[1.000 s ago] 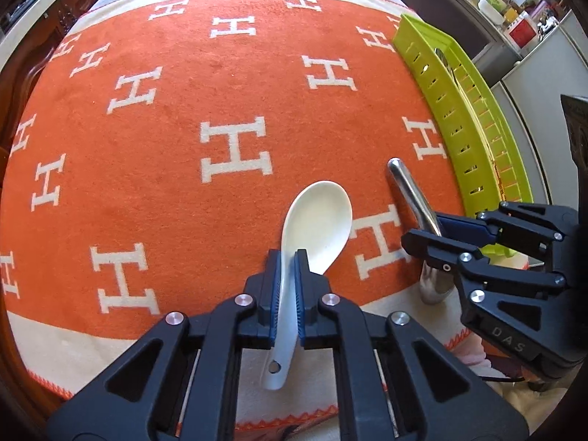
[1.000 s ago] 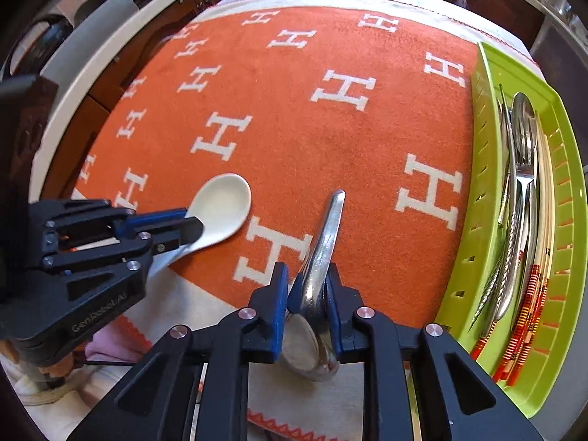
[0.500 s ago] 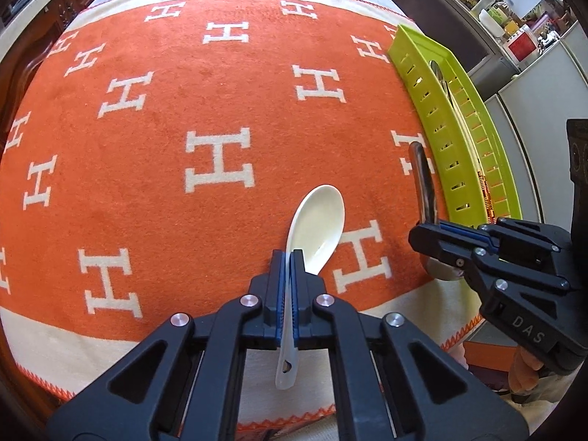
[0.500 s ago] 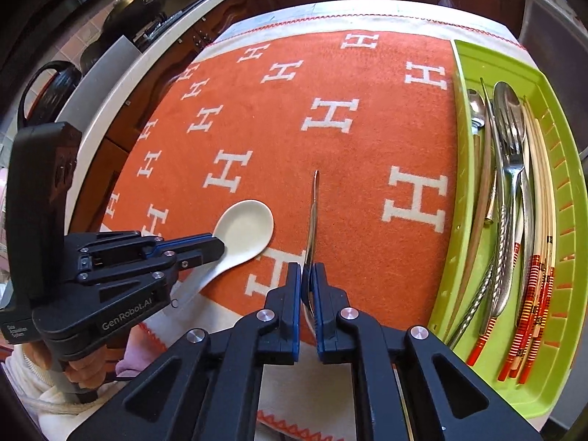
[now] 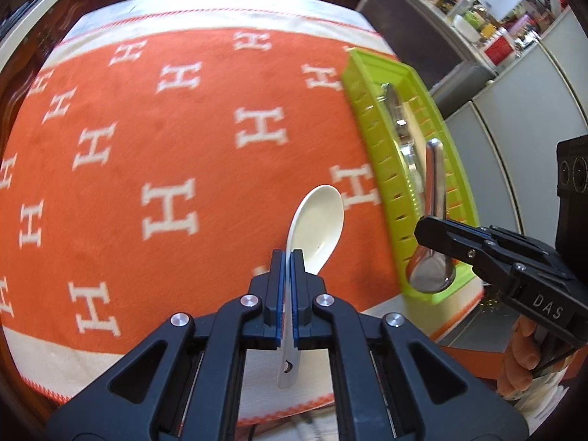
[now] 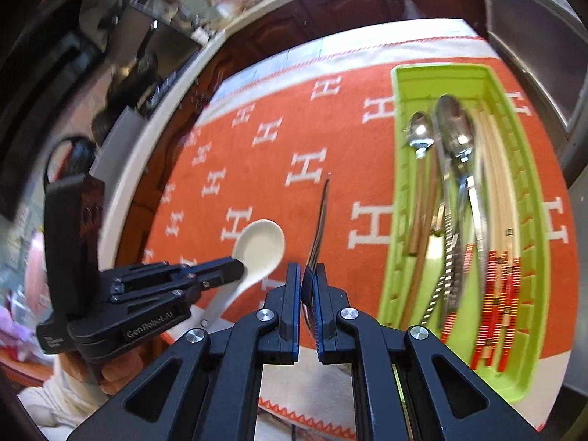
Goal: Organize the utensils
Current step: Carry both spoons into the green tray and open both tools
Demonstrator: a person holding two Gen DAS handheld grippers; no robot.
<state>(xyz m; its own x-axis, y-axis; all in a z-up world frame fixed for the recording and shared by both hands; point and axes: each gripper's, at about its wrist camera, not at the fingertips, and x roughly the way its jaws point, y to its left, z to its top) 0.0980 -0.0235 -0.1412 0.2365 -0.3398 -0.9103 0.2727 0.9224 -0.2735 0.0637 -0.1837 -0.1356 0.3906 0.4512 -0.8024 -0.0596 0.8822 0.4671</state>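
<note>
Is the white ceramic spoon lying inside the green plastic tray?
No, the white ceramic spoon is held by its handle in the left gripper over the orange blanket, beside the green plastic tray.

A glossy, smooth white glaze, as of ceramic, is shown by the white spoon [image 5: 319, 220], while a mirror-bright polished metal finish is seen on the steel spoon [image 5: 433, 257]. The orange cloth [image 5: 205, 154] is seen to be a soft, matt, napped fabric with woven white H figures, and the green tray [image 6: 525, 220] is made of smooth, slightly shiny plastic with slotted walls. Matt black plastic with bright metal screw heads and blue pads is shown by the left gripper [image 5: 287, 261] and the right gripper [image 6: 308, 275], and shiny metal cutlery [image 6: 455, 139] and pale chopsticks [image 6: 496, 191] with red-banded ends are seen in the tray.
</note>
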